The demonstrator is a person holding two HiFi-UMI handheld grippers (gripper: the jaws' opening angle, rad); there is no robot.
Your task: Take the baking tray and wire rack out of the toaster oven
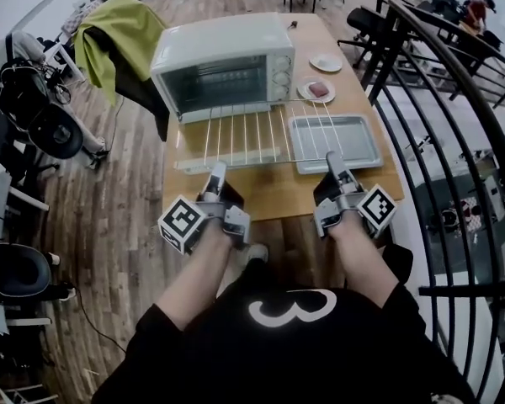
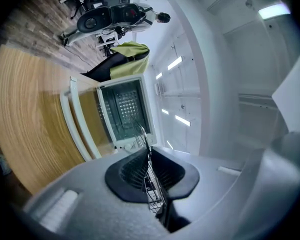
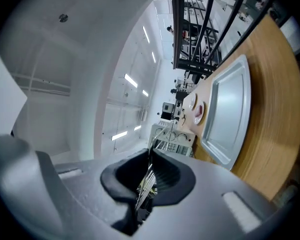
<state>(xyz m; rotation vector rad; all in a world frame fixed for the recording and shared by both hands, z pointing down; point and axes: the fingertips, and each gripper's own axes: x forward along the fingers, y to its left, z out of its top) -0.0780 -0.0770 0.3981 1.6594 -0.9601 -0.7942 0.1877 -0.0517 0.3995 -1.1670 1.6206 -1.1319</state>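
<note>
Head view: my left gripper point(image 1: 216, 169) and right gripper point(image 1: 332, 160) both grip the near edge of the wire rack point(image 1: 252, 133) at frame centre. The rack reaches out from the open toaster oven point(image 1: 227, 66) above it. Its right side overlaps the baking tray point(image 1: 335, 141), which lies on the worktop point(image 1: 278, 192) right of centre.

Left gripper view: my jaws are pinched narrow on the rack's thin wires, the oven's open mouth dead centre.

Right gripper view: jaws clamped on the rack wires too. The tray lies along the right, and the oven's knobs show at centre.
</note>
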